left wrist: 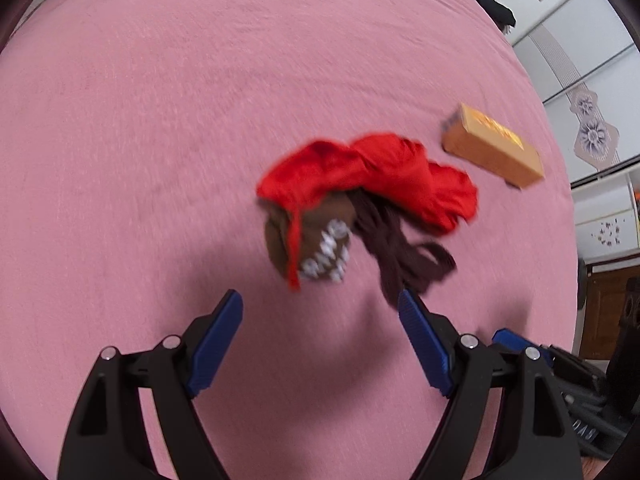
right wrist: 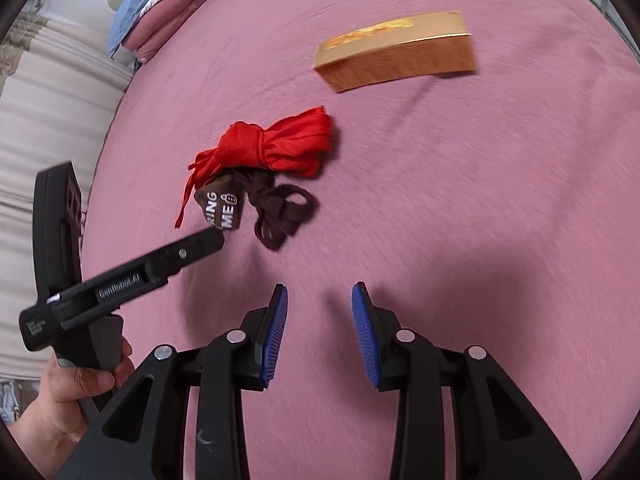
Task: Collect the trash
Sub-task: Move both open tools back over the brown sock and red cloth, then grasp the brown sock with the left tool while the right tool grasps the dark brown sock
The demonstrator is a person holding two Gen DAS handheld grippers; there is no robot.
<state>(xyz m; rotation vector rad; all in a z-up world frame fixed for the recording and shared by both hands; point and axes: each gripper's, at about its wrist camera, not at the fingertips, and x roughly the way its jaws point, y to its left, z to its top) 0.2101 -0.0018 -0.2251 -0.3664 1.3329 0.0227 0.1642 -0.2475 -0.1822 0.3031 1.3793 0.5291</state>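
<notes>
Pink bedsheet carrying the trash. My left gripper hangs over it with jaws spread wide and nothing between them; my right gripper has its jaws partly parted, also empty. A small brown fabric pouch with white lettering and dark brown drawstrings lies just ahead of both, under and touching a crumpled red cloth bag; I cannot see inside either. A closed tan-and-gold cardboard box lies apart, beyond them.
</notes>
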